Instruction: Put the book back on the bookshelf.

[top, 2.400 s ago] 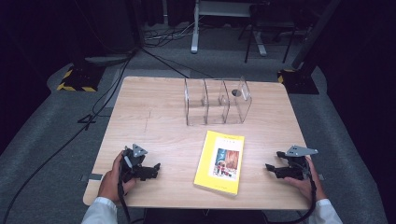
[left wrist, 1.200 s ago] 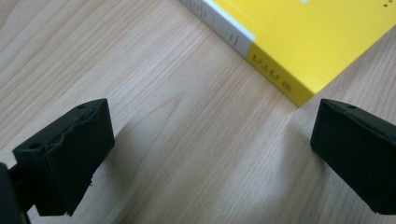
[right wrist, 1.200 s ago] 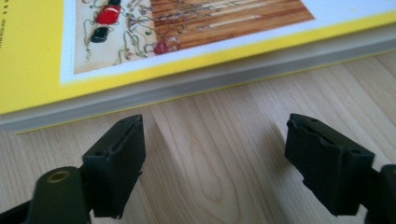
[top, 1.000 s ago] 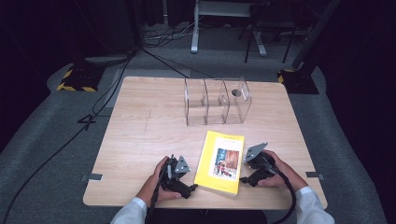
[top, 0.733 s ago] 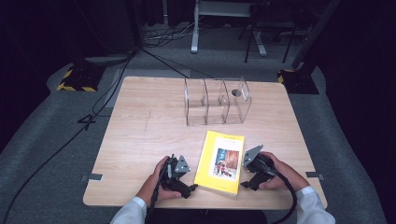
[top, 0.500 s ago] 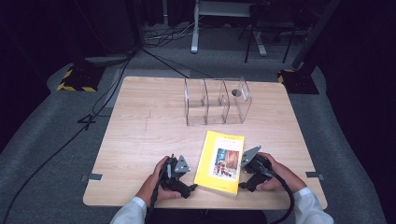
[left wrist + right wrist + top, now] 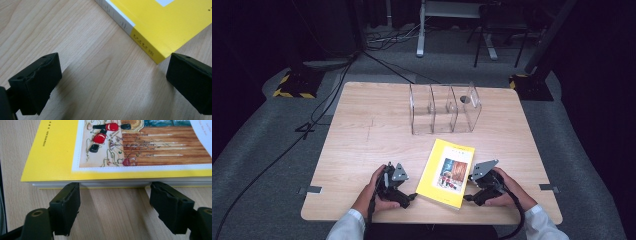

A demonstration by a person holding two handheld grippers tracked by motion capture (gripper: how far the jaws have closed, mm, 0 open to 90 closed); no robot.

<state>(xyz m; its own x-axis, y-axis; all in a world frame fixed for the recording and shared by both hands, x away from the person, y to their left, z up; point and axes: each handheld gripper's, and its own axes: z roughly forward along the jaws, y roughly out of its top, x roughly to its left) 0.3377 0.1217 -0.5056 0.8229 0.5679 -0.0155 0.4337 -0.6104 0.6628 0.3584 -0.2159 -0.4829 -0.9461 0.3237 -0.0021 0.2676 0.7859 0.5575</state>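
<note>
While the yellow book (image 7: 448, 172) lies flat on the desk (image 7: 362, 135), nothing is lifted yet. Both the left gripper (image 7: 112, 82) and right gripper (image 7: 112, 207) have open fingers at its edges, the right ones just closing slightly; gripping remains.

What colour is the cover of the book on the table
Bright yellow, framing a brown illustration; the book shows best in the right gripper view.

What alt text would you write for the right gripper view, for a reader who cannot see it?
A yellow book lies flat on a wooden table, its page edge facing the camera. The right gripper has its two black jaws spread open along that edge, tips right at it. The cover shows an illustration with red and black figures.
</note>
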